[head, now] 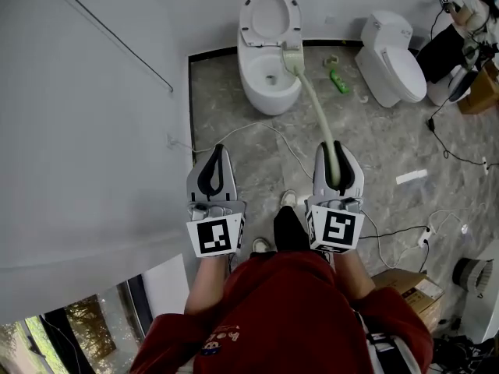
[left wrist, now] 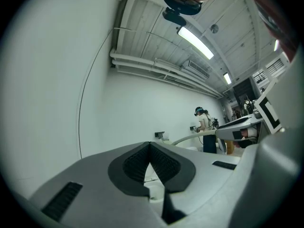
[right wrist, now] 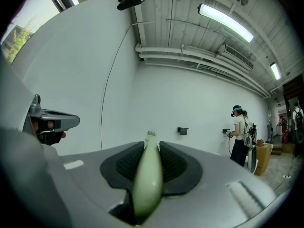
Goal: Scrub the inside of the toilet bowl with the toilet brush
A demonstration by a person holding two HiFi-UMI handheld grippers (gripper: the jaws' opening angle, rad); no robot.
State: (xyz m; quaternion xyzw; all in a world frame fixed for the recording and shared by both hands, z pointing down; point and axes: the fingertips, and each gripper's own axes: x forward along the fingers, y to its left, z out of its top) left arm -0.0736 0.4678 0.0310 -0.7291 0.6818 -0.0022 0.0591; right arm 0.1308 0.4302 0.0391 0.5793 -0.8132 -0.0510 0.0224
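Clenched on the near end of a long, pale green plastic toilet brush [head: 316,107]: right gripper [head: 334,153]. In the right gripper view, smooth glossy handle pinched between ribbed black pads [right wrist: 176,163], poking straight out past the jaw tips.

Squeezed closed on nothing: left gripper [head: 216,153], ribbed pad tips meeting, held idle on the near side of the white glazed ceramic toilet bowl [head: 257,92] and a little to its left, well apart from it.

From the head view, brush running away from the right gripper, up and slightly left toward the bowl, long axis nearly in line with the jaws, with a faint bow along its length. Ending in a cream, blocky brush head [head: 292,59] at the bowl's right rim, towards its back. Resting on the rim or just over it: cannot tell. Not down in the basin yet, so scrubbing likely still to begin.

Oval white seat and lid [head: 269,14] tipped up behind the bowl, leaving the basin open from above.

Probably next: swing the head left and down off the rim into the bowl's hollow, steering only with the right hand, the sole one on the brush. Worth watching for: slick handle twisting in the pads, thin shaft flexing under pressure against hard, curved ceramic.
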